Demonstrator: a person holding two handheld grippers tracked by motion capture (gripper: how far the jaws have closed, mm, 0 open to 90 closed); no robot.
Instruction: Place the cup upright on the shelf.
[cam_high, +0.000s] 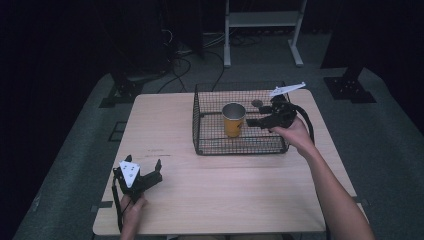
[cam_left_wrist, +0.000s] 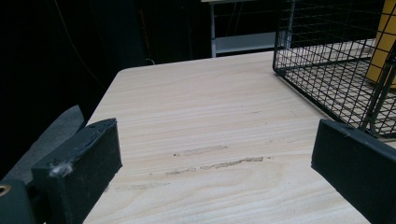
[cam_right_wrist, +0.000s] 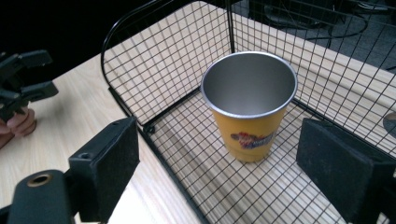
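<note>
An orange cup (cam_high: 233, 120) with a bare metal inside stands upright in a black wire basket (cam_high: 205, 145) on the far right part of the wooden table (cam_high: 215, 190). My right gripper (cam_high: 256, 118) is held over the basket's right side, open, pointing at the cup from a short way off. In the right gripper view the cup (cam_right_wrist: 252, 135) stands between and beyond the open jaws of the right gripper (cam_right_wrist: 219, 140), which touch nothing. My left gripper (cam_high: 144, 163) rests low at the table's front left, open and empty. Bare wood lies between the jaws of the left gripper (cam_left_wrist: 217, 140).
A small dark round object (cam_high: 257, 103) lies on the basket floor behind the cup. The basket's corner (cam_left_wrist: 327, 60) stands right of the left gripper. Beyond the table are a white shelf frame (cam_high: 262, 30), floor cables (cam_high: 180, 65) and dark stands (cam_high: 350, 85).
</note>
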